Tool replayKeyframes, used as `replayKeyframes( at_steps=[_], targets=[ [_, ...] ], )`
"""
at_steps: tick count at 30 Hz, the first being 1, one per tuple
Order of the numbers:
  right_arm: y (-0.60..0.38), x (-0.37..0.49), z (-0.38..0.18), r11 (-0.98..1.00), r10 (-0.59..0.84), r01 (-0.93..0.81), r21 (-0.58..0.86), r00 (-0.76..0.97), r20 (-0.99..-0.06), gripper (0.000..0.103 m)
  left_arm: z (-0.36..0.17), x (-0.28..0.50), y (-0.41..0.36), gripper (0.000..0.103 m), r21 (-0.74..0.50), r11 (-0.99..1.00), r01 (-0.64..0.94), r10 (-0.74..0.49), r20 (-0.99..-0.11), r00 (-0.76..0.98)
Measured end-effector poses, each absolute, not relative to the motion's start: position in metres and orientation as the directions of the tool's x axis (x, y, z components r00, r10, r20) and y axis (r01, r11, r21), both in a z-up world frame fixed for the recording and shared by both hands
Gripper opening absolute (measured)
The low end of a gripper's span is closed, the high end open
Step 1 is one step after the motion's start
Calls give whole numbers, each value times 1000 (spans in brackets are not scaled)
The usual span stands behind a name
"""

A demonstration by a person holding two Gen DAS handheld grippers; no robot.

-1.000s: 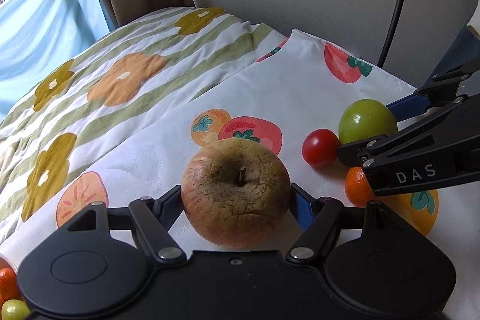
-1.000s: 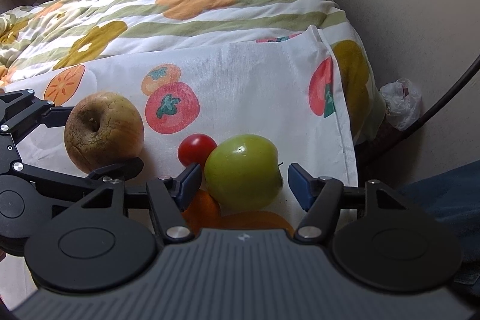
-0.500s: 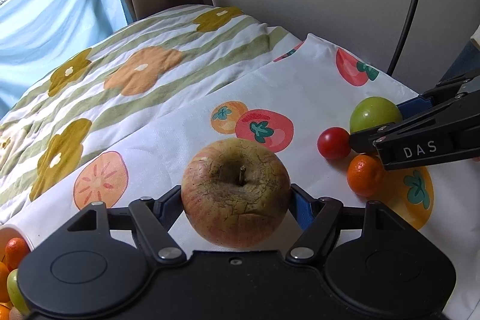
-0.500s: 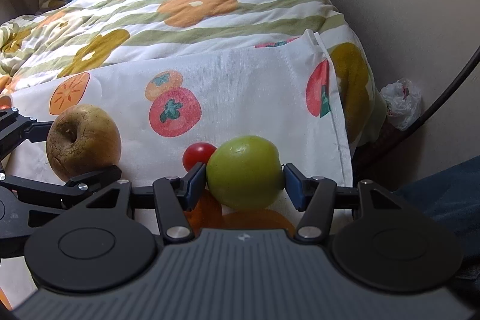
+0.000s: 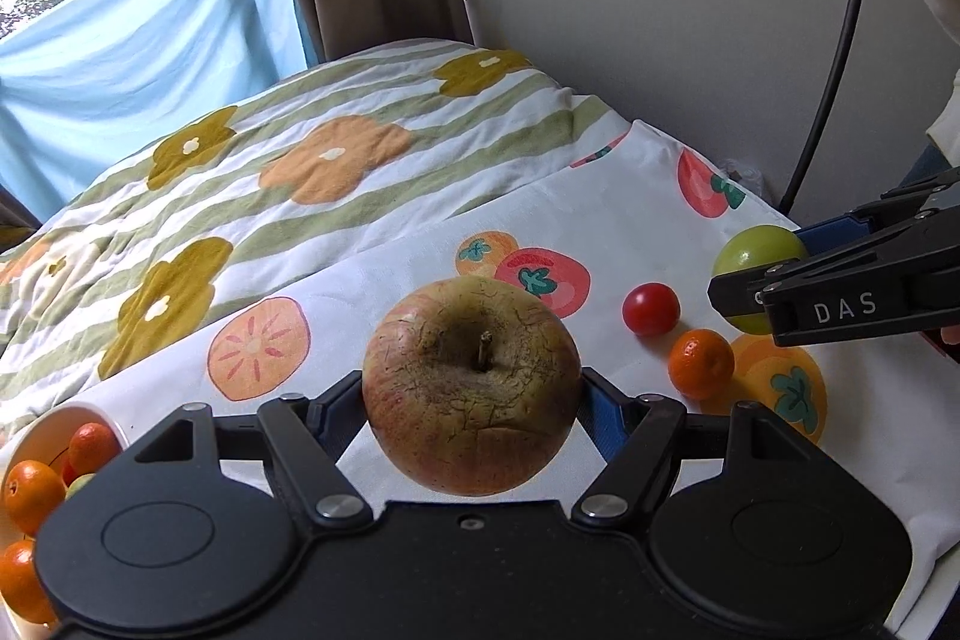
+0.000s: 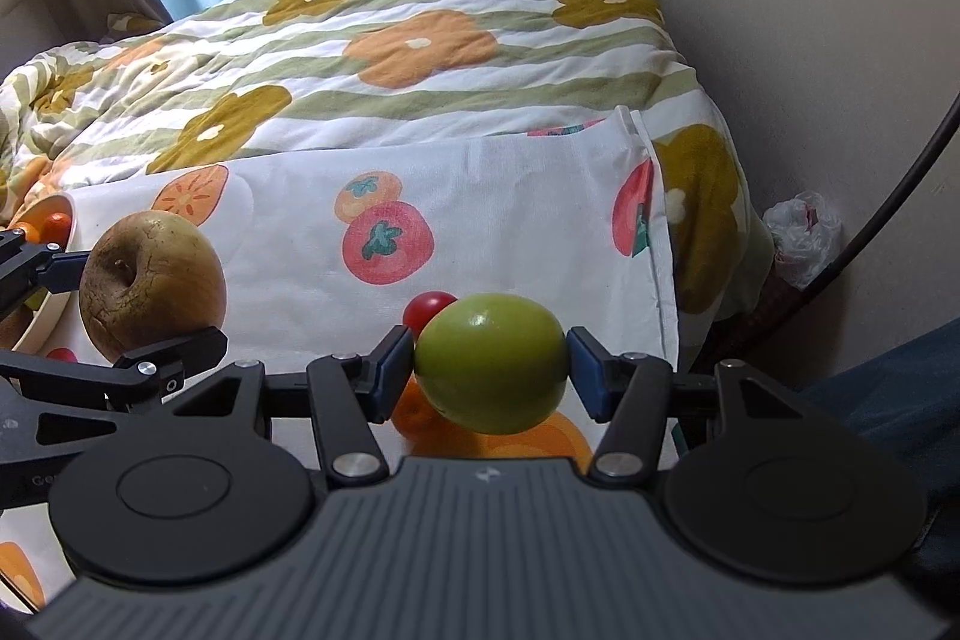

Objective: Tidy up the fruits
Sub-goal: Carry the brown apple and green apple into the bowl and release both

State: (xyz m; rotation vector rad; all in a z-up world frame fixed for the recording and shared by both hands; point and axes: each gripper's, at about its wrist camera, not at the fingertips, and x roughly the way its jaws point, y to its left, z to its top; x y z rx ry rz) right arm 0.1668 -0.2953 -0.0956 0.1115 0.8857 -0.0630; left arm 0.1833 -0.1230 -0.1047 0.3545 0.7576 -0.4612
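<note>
Left gripper clamped on the wrinkled apple, pads on its left and right flanks. Apple sits centred between the fingers, stem end facing the camera, stem tilted slightly right, core axis roughly along the fingers. It hangs clear of the fruit-print cloth.

Right gripper clamped on the green fruit; its jaws have just been closing and the blue pads now press both ends. Fruit's long axis runs pad to pad, straight across the gripper. It is off the cloth, in front of the cherry tomato and above the mandarin.

Readable text: "DAS" on the right gripper's finger in the left wrist view. No other legible writing.

Bowl of mandarins at the cloth's left edge.
</note>
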Motion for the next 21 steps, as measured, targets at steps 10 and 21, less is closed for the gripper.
replayKeyframes(
  at_steps=[10, 21],
  targets=[
    [-271, 146, -63, 996, 74, -15, 88, 675, -734, 71, -74, 145, -89, 77, 124, 919, 374, -197, -677, 709],
    [-209, 132, -25, 967, 246, -221, 125, 690, -681, 71, -36, 97, -26, 77, 124, 980, 155, -43, -633, 773]
  ],
)
